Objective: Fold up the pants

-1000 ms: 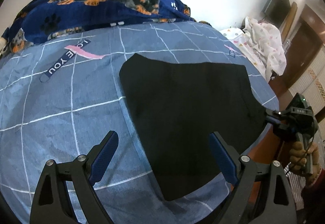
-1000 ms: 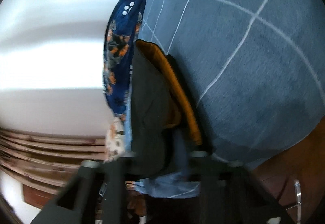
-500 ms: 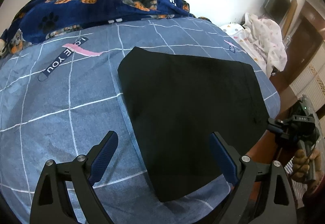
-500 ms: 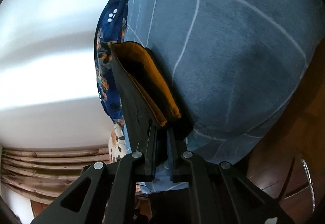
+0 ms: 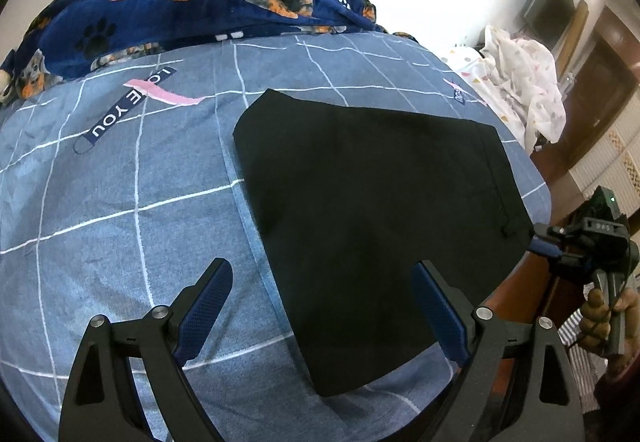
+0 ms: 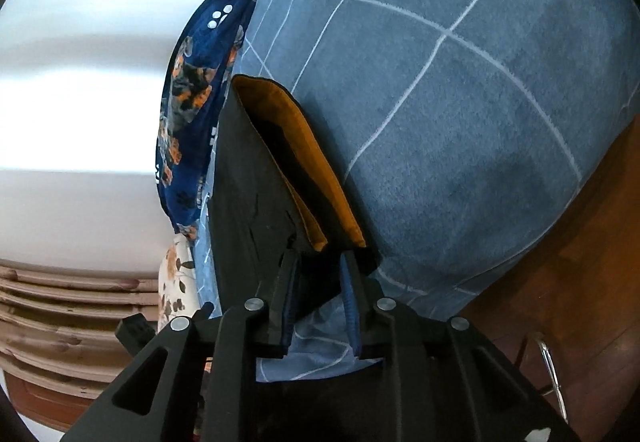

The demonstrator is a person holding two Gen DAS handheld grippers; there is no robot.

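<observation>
A: Lying flat on the blue checked bedsheet (image 5: 120, 201), the black pants (image 5: 372, 209) are seen folded into a broad dark panel, with one corner reaching the bed edge at the right of the left wrist view.

B: And the left gripper (image 5: 320, 306)?

A: It is held above the sheet with its jaws spread wide. Nothing is gripped; the near part of the pants is merely framed between the blue pads (image 5: 204, 306).

B: How is the right gripper (image 6: 320, 282) described?

A: Its jaws have just been opening, and a narrow gap is now shown between them. The corner of the pants, with its orange lining (image 6: 296, 161) exposed, is seen at the fingertips, but whether the cloth is pressed by the pads cannot be told. In the left wrist view the same gripper (image 5: 538, 240) is seen at the pants' corner by the bed edge, carried by a hand (image 5: 608, 318).

B: What else is visible?

A: A dark blue dog-print blanket (image 5: 180, 9) is bunched along the far side of the bed, and white patterned cloth (image 5: 524, 81) is heaped beyond the right edge.
</observation>
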